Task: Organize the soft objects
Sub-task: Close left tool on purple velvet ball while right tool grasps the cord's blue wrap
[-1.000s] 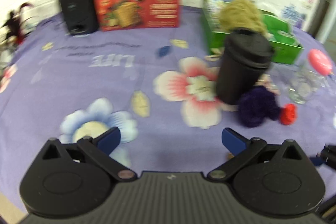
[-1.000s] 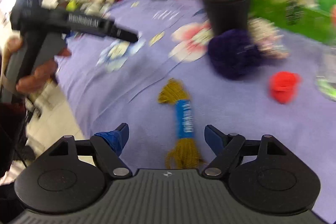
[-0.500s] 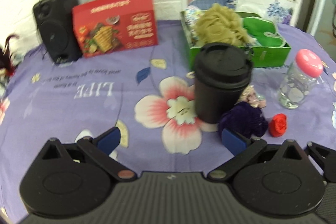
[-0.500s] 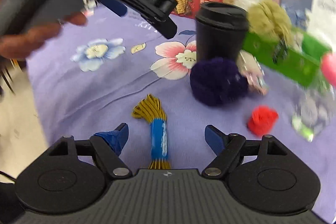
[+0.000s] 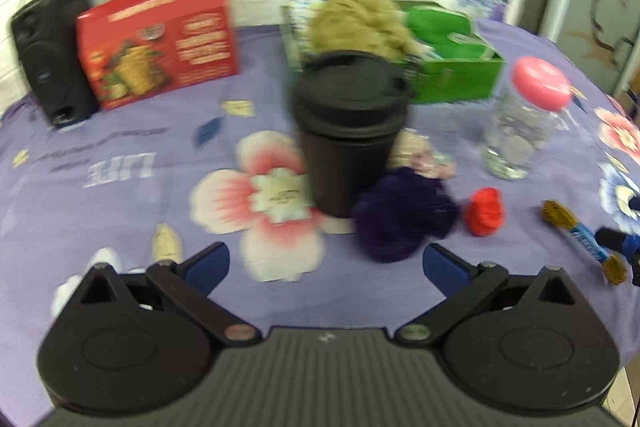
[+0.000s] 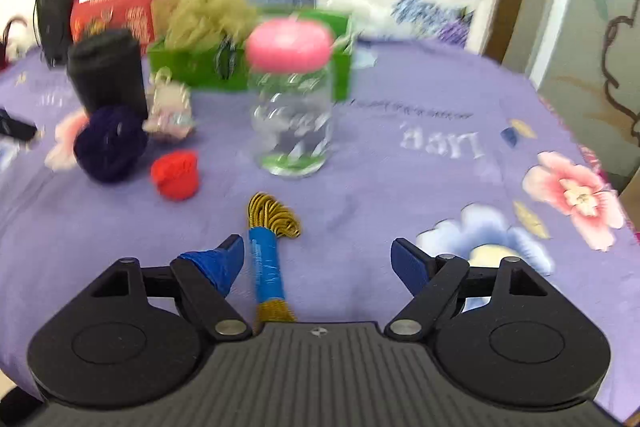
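Two hand-held grippers hang over a purple floral tablecloth [image 6: 400, 99] strewn with soft goods to be tidied. The right gripper [image 6: 316, 257] has its blue-padded jaws spread wide and empty; a gold embroidery-thread skein [image 6: 267, 259] with a blue paper band lies on the cloth just inside its left finger, running lengthwise toward the camera. The left gripper [image 5: 324, 265], jaws likewise parted on nothing, faces a dark purple yarn ball [image 5: 404, 217] just ahead, touching a black lidded cup [image 5: 348, 131]. A small red knitted piece [image 6: 176, 175] sits beside the ball, and a green box [image 6: 200, 63] holding an olive mesh pouf [image 6: 208, 15] stands well beyond. A clear jar [image 6: 292, 107] with a pink lid blocks the straight path. The skein appears to be the likely pick: centring the jaws across the band, rather than the loose loops, should give the firmest hold.
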The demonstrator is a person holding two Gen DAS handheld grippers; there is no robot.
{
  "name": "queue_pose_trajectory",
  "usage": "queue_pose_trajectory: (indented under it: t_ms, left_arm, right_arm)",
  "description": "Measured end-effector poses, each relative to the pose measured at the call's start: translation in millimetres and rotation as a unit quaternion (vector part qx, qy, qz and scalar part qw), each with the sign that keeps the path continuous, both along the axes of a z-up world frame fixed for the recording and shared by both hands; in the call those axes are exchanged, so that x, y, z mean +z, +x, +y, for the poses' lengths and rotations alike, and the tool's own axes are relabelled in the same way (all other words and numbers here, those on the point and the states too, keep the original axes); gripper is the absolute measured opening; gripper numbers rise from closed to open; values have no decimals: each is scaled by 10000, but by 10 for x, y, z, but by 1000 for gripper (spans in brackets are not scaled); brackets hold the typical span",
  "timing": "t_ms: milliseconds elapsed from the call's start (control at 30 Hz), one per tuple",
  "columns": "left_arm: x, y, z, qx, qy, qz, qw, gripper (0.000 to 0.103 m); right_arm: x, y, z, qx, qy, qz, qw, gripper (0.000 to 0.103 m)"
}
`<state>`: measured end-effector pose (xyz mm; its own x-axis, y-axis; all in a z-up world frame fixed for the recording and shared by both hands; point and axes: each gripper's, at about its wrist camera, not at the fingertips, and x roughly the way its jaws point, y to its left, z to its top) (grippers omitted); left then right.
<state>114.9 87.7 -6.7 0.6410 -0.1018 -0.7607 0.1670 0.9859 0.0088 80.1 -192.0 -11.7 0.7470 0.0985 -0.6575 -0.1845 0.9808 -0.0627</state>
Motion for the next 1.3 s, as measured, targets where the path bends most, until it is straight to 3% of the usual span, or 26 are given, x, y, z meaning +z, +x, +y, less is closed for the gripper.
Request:
queue_pose_trajectory:
  t_ms: [100, 267, 433, 800, 967, 1100, 1133, 1167, 1233, 1300]
  left_arm:
    - [-30, -26, -200, -267, 13, 67, 9996, 102]
    - [-62, -169, -454, -675, -175, 104, 9975, 102]
    - [-94, -105, -547, -687, 322, -280, 9967, 102]
    - [-355, 348, -475, -683, 6, -93, 9976, 102]
    - [-480, 456, -433, -569, -134, 150, 9982, 93]
    - [-575, 511, -435, -563, -173, 355, 9976, 77]
    - [-604, 529, -435, -552, -197, 442, 9973, 66]
    - [-623, 540, -432, -536, -211, 482, 9972, 64]
    - [-608, 535, -438, -497, -144, 439, 9977, 51]
    - [-587, 531, -422, -470, -205, 496, 9975, 50]
  right_arm:
    - [57, -38, 16, 205, 95, -146, 9996, 67]
    - [-118, 52, 78, 349, 192, 66, 9992, 67]
    - [-226, 75, 168, 813, 592, 363, 9943, 67]
    - [-415, 292, 373, 1033, 425, 516, 9924, 67]
    - [-491, 244, 345, 891, 472, 296, 9945, 68]
    - [-488, 194, 326, 738, 488, 261, 9957, 68]
    - [-473, 207, 335, 720, 453, 311, 9959, 68]
    - [-454, 223, 352, 706, 397, 374, 9960, 68]
    - [-427, 225, 370, 689, 357, 444, 9960, 65]
    - [-448, 194, 353, 737, 387, 394, 9957, 57]
